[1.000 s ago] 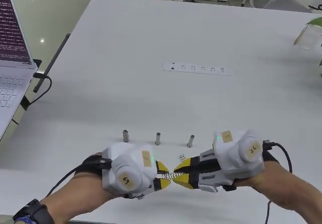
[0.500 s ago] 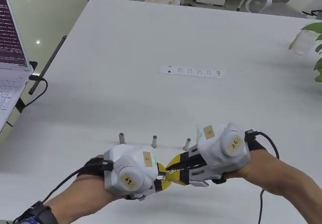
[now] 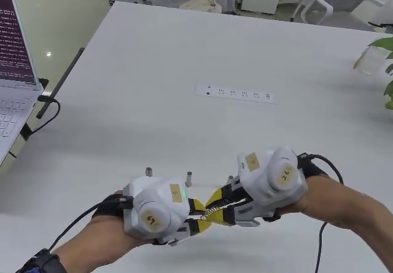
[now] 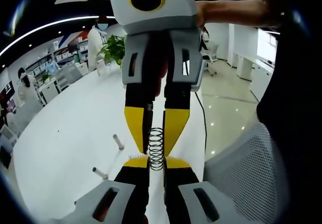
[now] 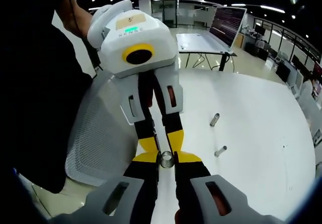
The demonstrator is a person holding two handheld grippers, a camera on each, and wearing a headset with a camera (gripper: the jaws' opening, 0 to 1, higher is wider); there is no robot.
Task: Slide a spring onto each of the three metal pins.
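Gripping one spring by both ends at the lower centre of the head view, with the left gripper clenched on its lower-left end and the right gripper clenched on its upper-right end. Runs slantwise, long axis from lower left to upper right, along the line joining the two sets of jaws. Seen lengthwise up the middle of the left gripper view, and end-on as a small ring in the right gripper view.

Just above the grippers in the head view, three metal pins upright in a row on the white table: left pin, middle pin, right pin partly behind the right gripper's body. Lying crosswise to those upright axes, so probably to be turned on end first. Middle pin nearest, about equally close to either gripper.

Against a second ago: right gripper drawn closer to the left gripper and toward the pins, now overlapping the right pin; spring's free span shorter.
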